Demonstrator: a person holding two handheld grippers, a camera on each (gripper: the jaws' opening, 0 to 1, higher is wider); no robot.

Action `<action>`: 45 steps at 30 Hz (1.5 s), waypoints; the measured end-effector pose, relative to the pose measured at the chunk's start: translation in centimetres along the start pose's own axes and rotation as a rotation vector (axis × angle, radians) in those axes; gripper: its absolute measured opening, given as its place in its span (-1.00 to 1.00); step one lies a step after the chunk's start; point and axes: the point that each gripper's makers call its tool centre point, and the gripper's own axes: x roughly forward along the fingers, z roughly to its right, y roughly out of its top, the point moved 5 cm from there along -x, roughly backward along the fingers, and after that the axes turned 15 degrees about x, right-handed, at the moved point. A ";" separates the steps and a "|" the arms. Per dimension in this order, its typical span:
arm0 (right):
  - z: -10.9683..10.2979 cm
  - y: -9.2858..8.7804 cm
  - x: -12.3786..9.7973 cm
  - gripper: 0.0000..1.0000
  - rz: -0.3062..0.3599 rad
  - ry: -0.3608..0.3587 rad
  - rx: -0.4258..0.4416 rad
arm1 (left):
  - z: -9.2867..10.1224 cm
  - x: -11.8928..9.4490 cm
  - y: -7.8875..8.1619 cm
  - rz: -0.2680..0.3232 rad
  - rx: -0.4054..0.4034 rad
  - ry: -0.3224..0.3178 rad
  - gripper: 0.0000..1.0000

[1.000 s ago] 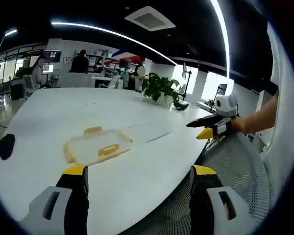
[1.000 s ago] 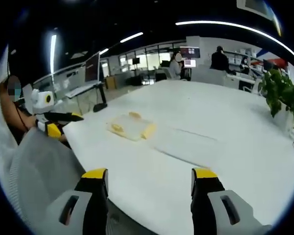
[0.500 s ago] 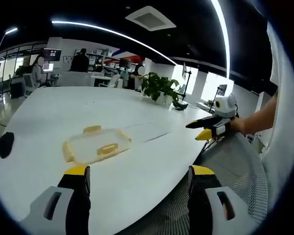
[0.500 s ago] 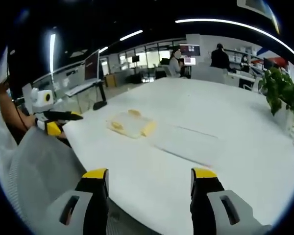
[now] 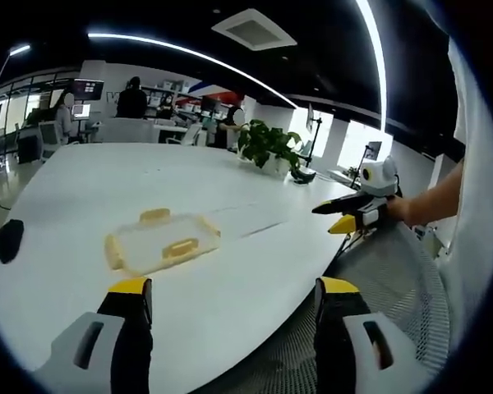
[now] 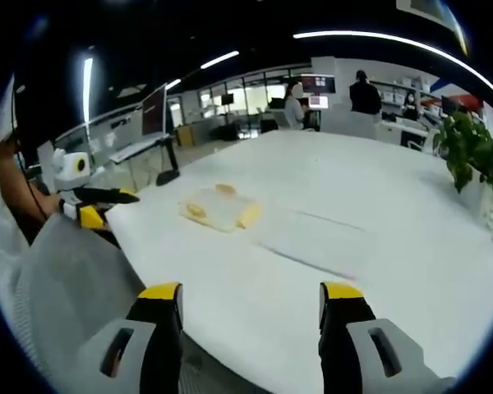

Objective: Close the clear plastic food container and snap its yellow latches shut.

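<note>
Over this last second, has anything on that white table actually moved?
Nothing visibly has. The clear container with yellow latches lies where it was on the white table, untouched. Both grippers, left and right, are still open, short of it.

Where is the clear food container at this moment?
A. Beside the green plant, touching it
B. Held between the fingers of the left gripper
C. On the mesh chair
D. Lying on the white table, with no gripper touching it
D: the clear food container lies flat on the white table, well ahead of the open left gripper and apart from the right gripper.
</note>
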 end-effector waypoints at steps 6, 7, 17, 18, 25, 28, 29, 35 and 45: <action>0.0 0.2 -0.1 0.34 0.014 -0.009 0.003 | 0.0 0.0 0.0 0.008 -0.005 -0.006 0.66; 0.1 0.3 -0.1 0.34 0.017 -0.011 0.008 | 0.0 0.0 -0.1 -0.003 -0.004 -0.008 0.66; 0.0 0.9 -0.3 0.34 0.036 -0.011 -0.011 | -0.3 -0.1 0.4 -0.012 0.036 0.007 0.67; 0.0 1.0 -0.3 0.34 0.039 -0.013 -0.015 | -0.3 -0.1 0.5 -0.003 0.036 0.009 0.69; 0.0 1.3 -0.4 0.36 0.052 -0.019 -0.017 | -0.6 0.0 0.8 0.012 0.035 0.007 0.79; 0.0 1.4 -0.4 0.37 0.051 -0.020 -0.017 | -0.8 0.0 0.7 0.005 0.042 0.006 0.82; 0.0 1.4 -0.4 0.37 0.050 -0.020 -0.020 | -0.7 0.0 0.8 0.011 0.037 0.005 0.84; -0.2 1.3 -0.4 0.38 0.035 -0.017 -0.038 | -0.9 0.0 1.0 0.025 0.021 0.007 0.87; -0.7 1.3 -0.1 0.39 0.011 -0.001 -0.068 | -1.6 0.1 1.6 0.038 0.025 0.019 0.88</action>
